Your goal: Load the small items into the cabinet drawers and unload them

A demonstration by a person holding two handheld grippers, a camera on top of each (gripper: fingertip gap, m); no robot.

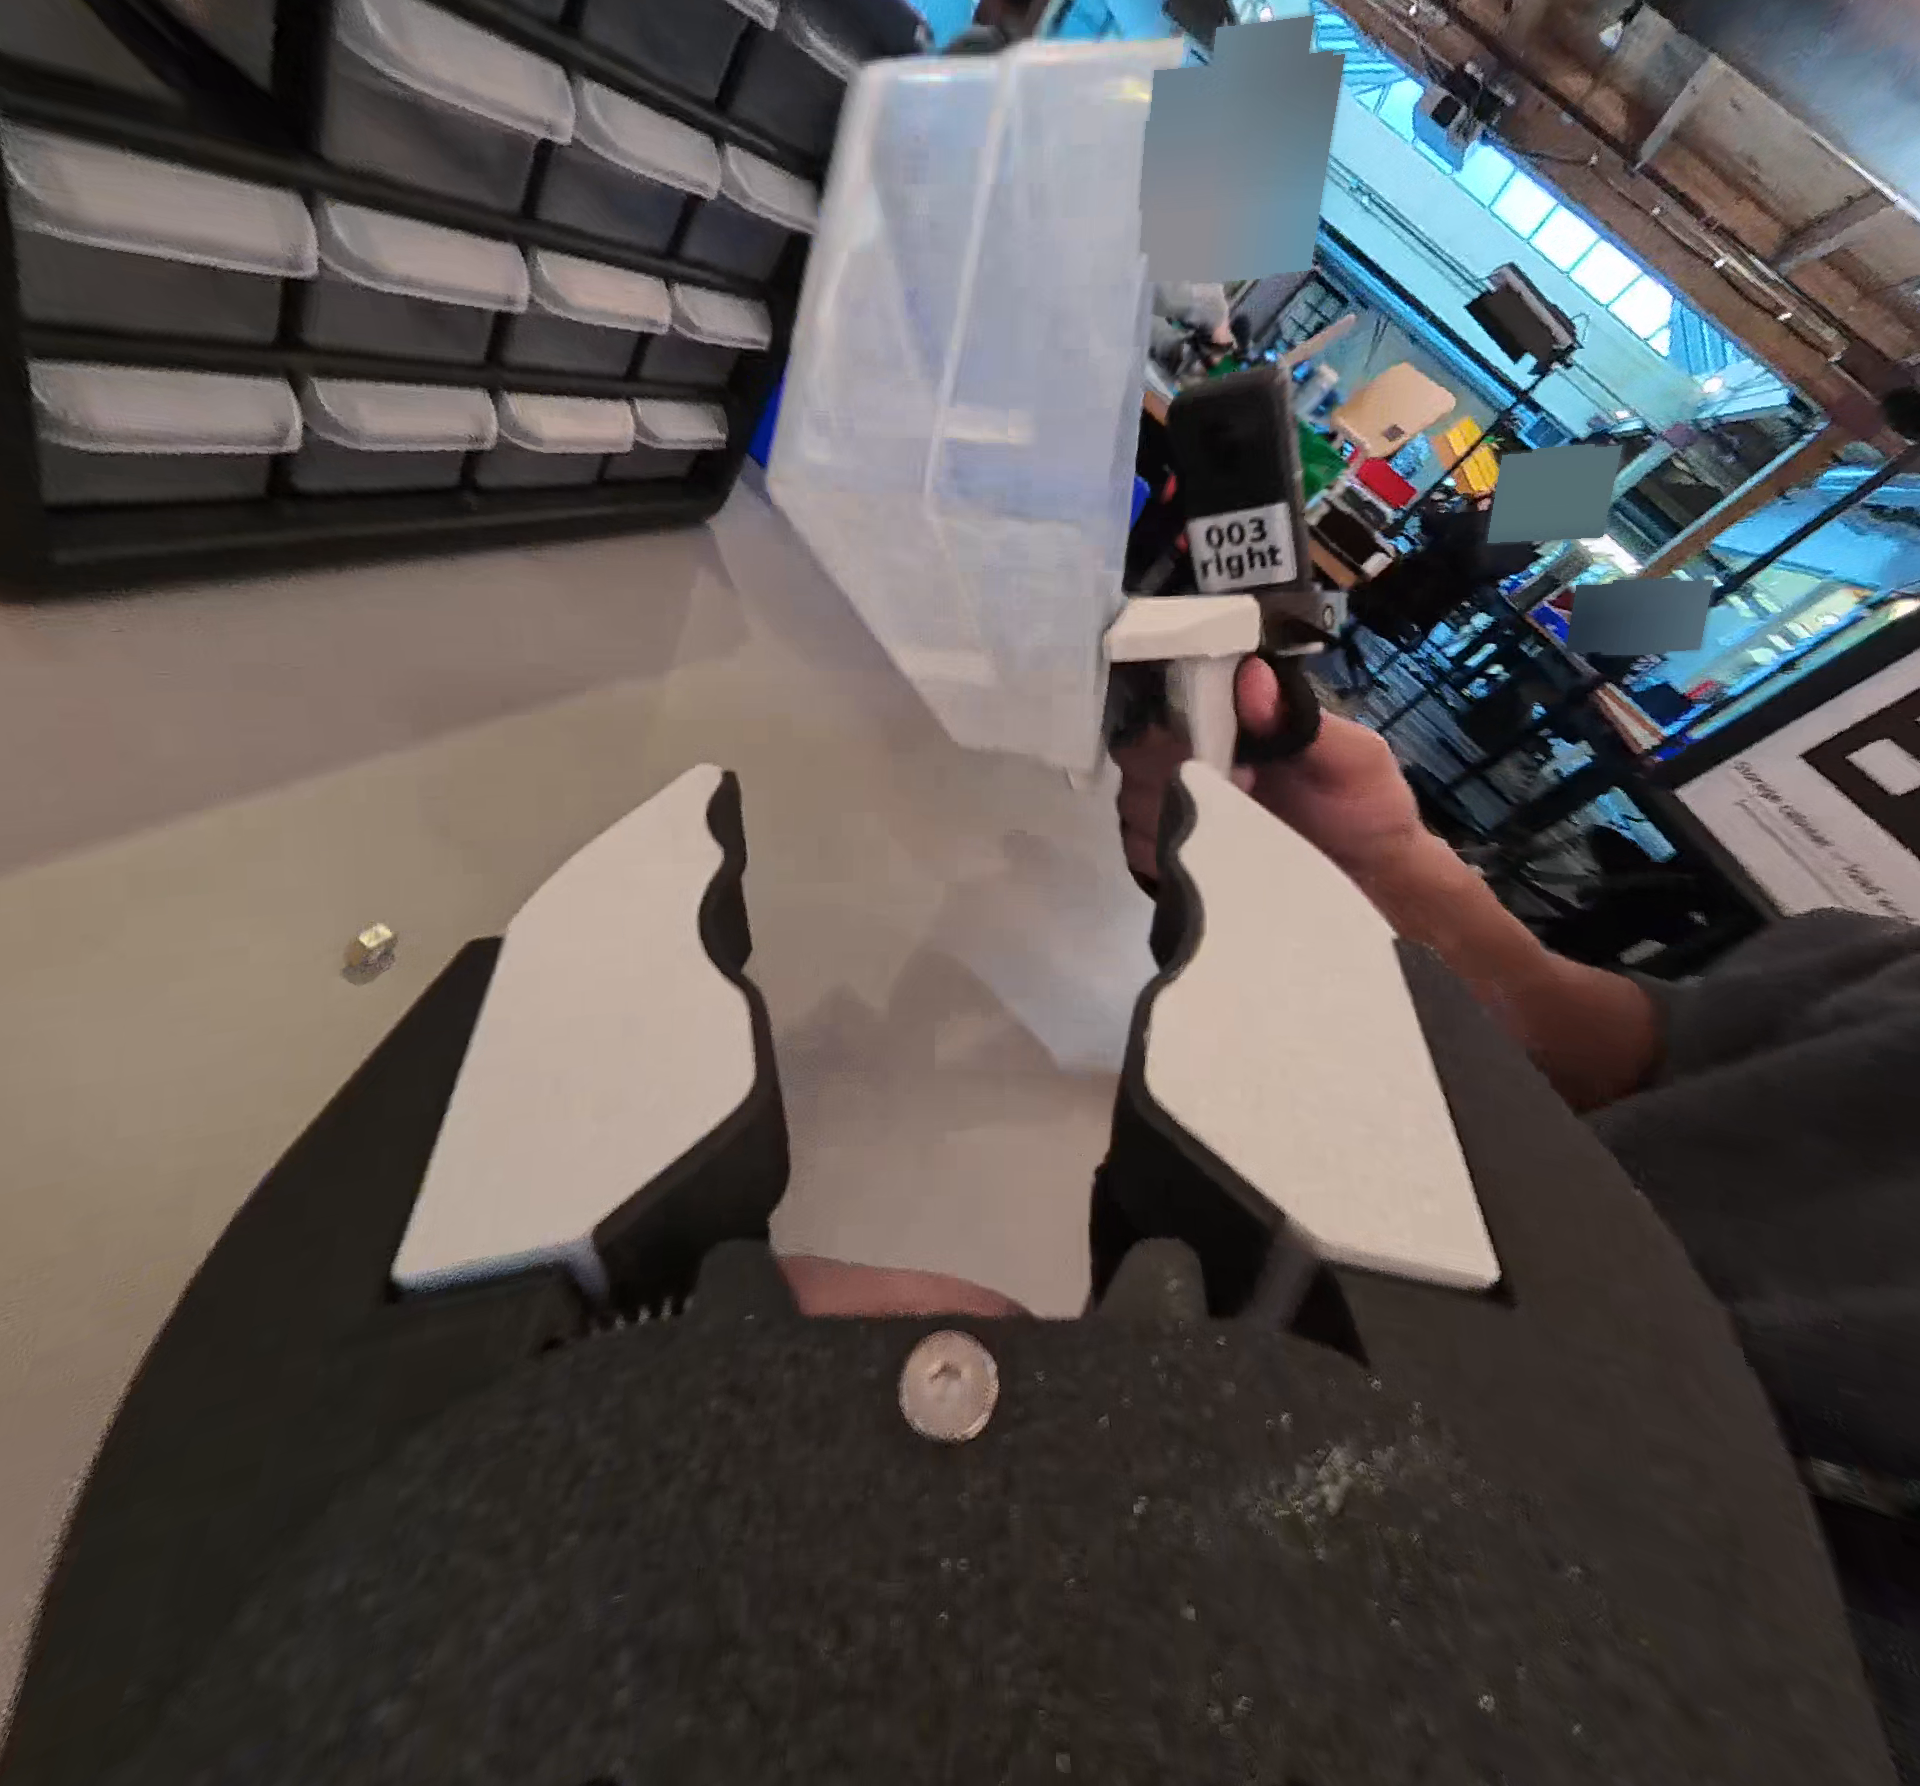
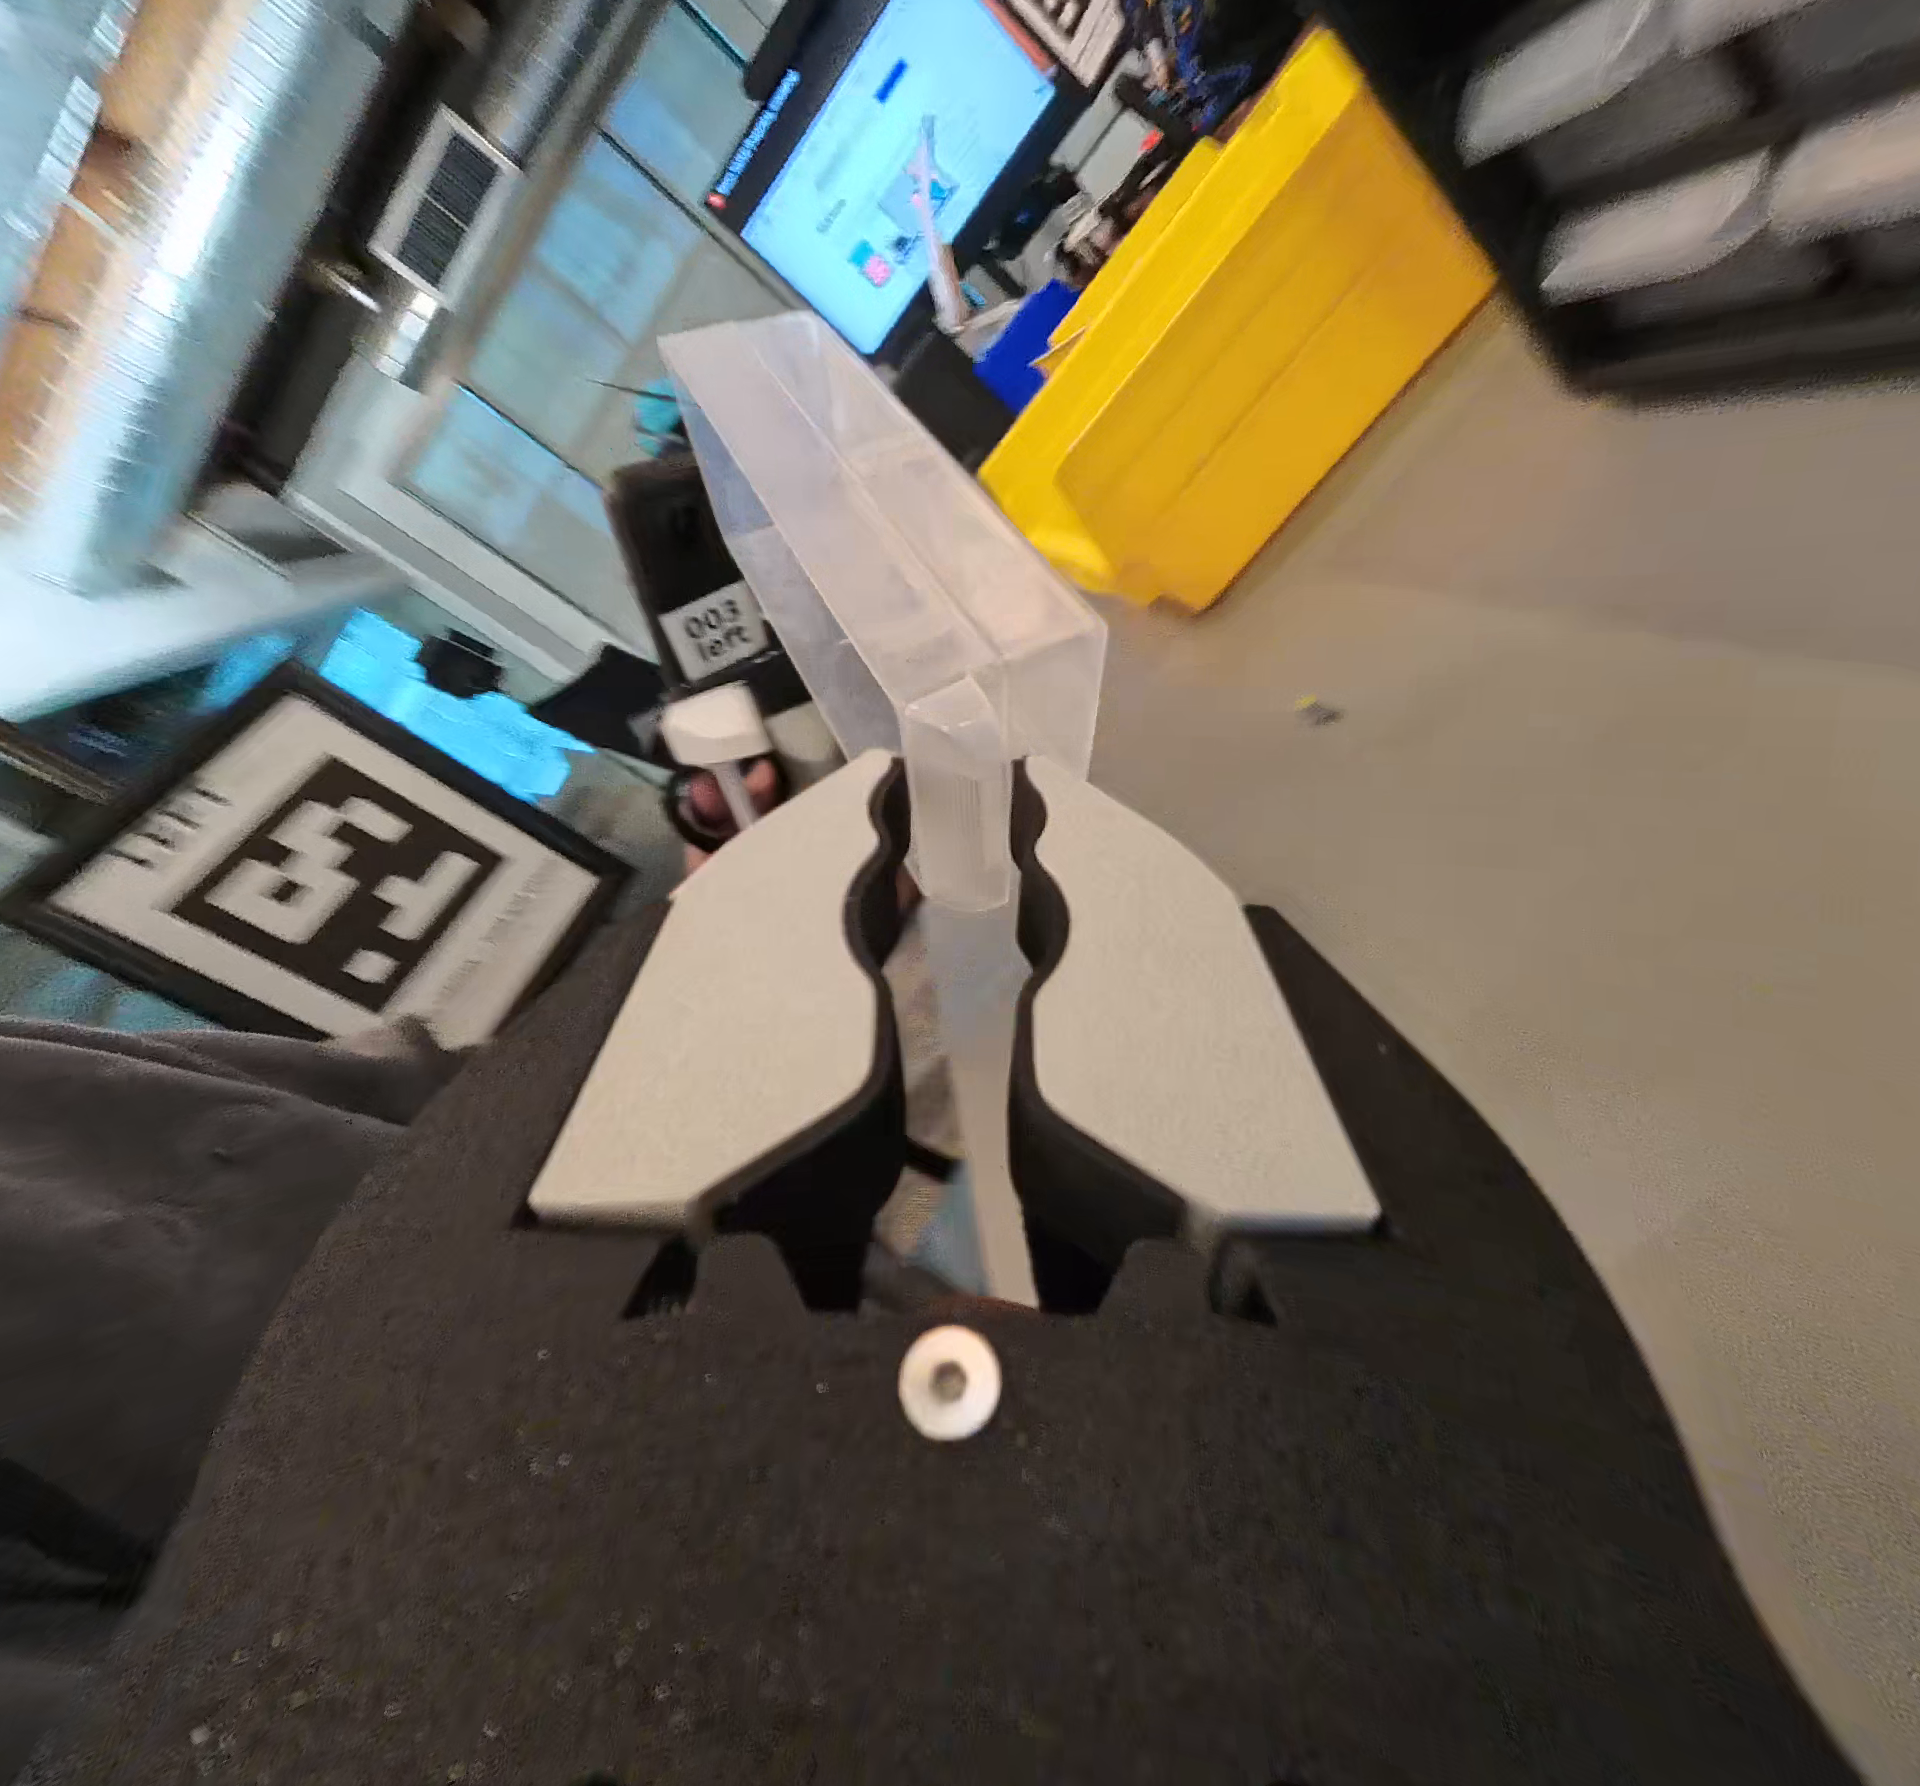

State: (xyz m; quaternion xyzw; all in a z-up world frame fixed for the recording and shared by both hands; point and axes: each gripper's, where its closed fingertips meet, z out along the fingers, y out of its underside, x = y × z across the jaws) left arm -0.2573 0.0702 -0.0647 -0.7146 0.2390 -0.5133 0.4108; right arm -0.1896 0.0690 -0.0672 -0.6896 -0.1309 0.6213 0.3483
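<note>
Gripping a clear plastic drawer (image 2: 883, 531) by its front handle tab, the right gripper (image 2: 958, 837) holds it tilted above the grey table (image 2: 1558, 801); no contents are visible inside. Left gripper (image 1: 951, 832) hangs spread wide, empty. A small metallic item (image 1: 370, 950) lies on the table near the black drawer cabinet (image 1: 395, 282). Each gripper carries a white printed label.

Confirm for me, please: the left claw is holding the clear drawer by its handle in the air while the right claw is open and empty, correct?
Not quite: the sides are swapped. The right claw is shut on the clear drawer, gripping its handle, as the right wrist view shows. The left claw is the one open and empty.
</note>
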